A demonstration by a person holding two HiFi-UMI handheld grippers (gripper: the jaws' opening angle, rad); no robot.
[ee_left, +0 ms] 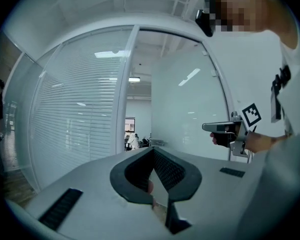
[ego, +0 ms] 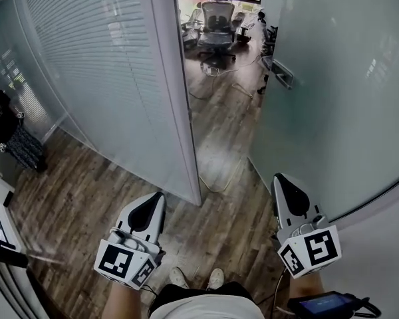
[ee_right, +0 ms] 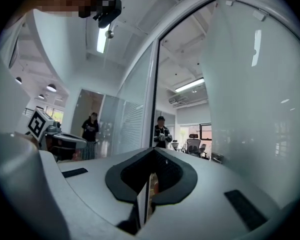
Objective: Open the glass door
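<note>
Right gripper [ego: 279, 179]: jaws pressed together, nothing between. Left gripper [ego: 158, 198]: jaws likewise together, empty. Both held low and level, well apart from glass.

Glass door [ego: 332, 111]: at right, frosted, swung away from frame post [ego: 176, 85]. Handle [ego: 283, 74] on its near edge, untouched. Doorway gap shows wooden floor [ego: 219, 151] and office chair [ego: 217, 20] beyond.

Judgement: door already stands open, step near end. Further opening calls for right gripper to reach handle and push leaf wider.

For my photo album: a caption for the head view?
Left gripper and right gripper before the open glass door, office chair beyond.
</note>
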